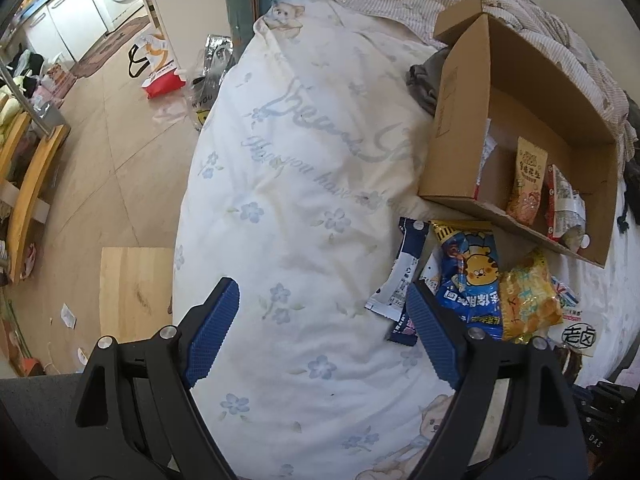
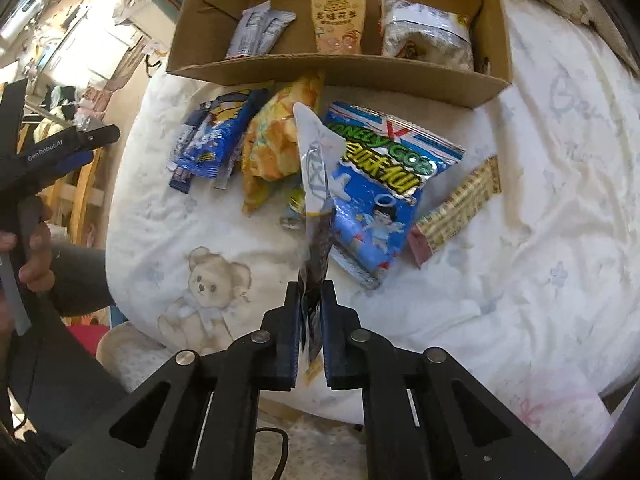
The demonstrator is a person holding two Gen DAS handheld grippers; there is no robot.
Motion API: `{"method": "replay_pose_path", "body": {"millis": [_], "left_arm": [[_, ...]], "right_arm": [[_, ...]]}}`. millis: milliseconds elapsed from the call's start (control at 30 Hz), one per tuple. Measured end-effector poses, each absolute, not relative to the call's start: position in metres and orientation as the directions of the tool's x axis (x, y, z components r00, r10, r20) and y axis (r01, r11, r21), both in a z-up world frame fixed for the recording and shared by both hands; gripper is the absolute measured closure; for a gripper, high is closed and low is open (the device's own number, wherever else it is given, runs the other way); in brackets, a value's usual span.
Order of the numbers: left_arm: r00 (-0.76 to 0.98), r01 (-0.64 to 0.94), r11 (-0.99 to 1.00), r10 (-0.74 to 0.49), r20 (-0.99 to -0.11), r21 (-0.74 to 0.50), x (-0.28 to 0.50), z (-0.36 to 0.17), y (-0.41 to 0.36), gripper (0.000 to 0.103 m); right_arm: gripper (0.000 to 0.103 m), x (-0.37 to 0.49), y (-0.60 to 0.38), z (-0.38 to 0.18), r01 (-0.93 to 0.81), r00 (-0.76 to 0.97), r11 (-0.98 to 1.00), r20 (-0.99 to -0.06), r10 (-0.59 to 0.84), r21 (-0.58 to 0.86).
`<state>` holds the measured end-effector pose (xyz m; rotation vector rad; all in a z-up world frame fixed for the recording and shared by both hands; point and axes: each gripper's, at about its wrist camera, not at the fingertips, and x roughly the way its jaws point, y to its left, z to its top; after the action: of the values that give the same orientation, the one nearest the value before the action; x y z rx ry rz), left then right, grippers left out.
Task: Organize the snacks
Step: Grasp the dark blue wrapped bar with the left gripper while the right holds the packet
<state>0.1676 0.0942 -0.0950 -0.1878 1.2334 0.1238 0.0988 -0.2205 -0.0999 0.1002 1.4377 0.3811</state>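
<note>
Right gripper (image 2: 311, 312) lifting a snack packet (image 2: 316, 184) over the bed while the left gripper (image 1: 320, 320) is idling.

The right jaws are clenching the lower end of a silvery-blue packet, which is standing upright above the pile of loose snacks (image 2: 372, 184) lying on the floral duvet (image 2: 540, 260) just in front of the cardboard box (image 2: 332, 68). Three packs are already sitting inside the box. The left jaws are gaping wide over bare duvet, gripping nothing, beside a blue tiger-print bag (image 1: 474, 276).
</note>
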Motion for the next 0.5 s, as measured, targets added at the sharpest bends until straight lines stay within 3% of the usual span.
{"method": "replay_pose_path", "body": {"millis": [333, 433, 467, 500], "left_arm": [[0.328, -0.149, 0.986, -0.023, -0.944, -0.076, 0.180, -0.103, 0.079, 0.021], [0.320, -0.140, 0.988, -0.021, -0.947, -0.070, 0.190, -0.109, 0.075, 0.038], [0.310, -0.135, 0.988, -0.029, -0.950, -0.074, 0.193, -0.112, 0.074, 0.050], [0.299, -0.129, 0.988, -0.039, -0.954, -0.081, 0.197, -0.115, 0.072, 0.056]], "right_arm": [[0.094, 0.105, -0.255, -0.065, -0.104, 0.247, 0.855, -0.820, 0.517, 0.508], [0.094, 0.106, -0.264, -0.057, -0.070, 0.313, 0.830, -0.778, 0.545, 0.553], [0.094, 0.107, -0.268, -0.053, -0.062, 0.336, 0.821, -0.762, 0.553, 0.568], [0.094, 0.109, -0.270, -0.049, -0.059, 0.364, 0.818, -0.751, 0.551, 0.572]]}}
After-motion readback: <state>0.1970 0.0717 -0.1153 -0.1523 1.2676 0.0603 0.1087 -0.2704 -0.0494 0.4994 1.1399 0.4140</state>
